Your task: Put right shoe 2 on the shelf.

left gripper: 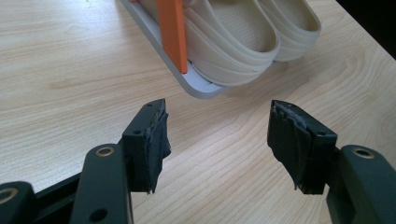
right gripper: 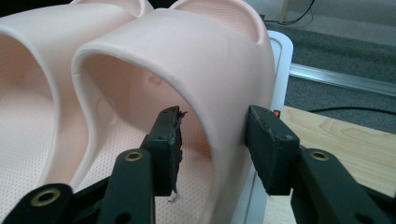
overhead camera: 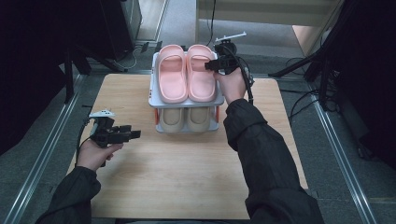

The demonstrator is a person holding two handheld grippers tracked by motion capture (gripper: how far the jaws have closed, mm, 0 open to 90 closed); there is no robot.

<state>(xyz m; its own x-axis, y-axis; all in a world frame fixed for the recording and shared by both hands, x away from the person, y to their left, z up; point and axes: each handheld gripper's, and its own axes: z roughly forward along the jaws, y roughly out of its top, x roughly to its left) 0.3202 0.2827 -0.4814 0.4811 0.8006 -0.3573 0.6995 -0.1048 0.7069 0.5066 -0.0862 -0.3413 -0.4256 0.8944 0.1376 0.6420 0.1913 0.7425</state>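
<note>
**Right fingers straddle the pink slipper's strap on the top shelf**

On the upper tier of the small shoe rack [overhead camera: 152,88] at the far side of the counter [overhead camera: 187,163], a pair of pink slippers lies side by side, toes pointing away from the person. The right gripper [overhead camera: 212,66] reaches the right pink slipper [overhead camera: 201,74]; in the right gripper view its fingers [right gripper: 168,140] stand apart on either side of the outer wall of the strap [right gripper: 205,74], one inside the foot opening, one outside against the rack's edge. The pads do not seem to press the strap, so I read the grip as open, with the slipper resting on the shelf.

If the slipper is being released, the hand should back straight out along the fingers so the inner one does not hook the strap and drag the shoe askew. If a grasp is coming, closing low on the strap's thick wall would hold best.

The slippers are soft moulded foam, matte, with rounded edges and a finely dotted footbed. A beige pair [left gripper: 243,42] of the same shape fills the lower tier. The rack has pale grey trays and an orange upright [left gripper: 173,32]. The left gripper [left gripper: 219,140] hovers over the wood-grain counter, fingers wide open and empty.
</note>
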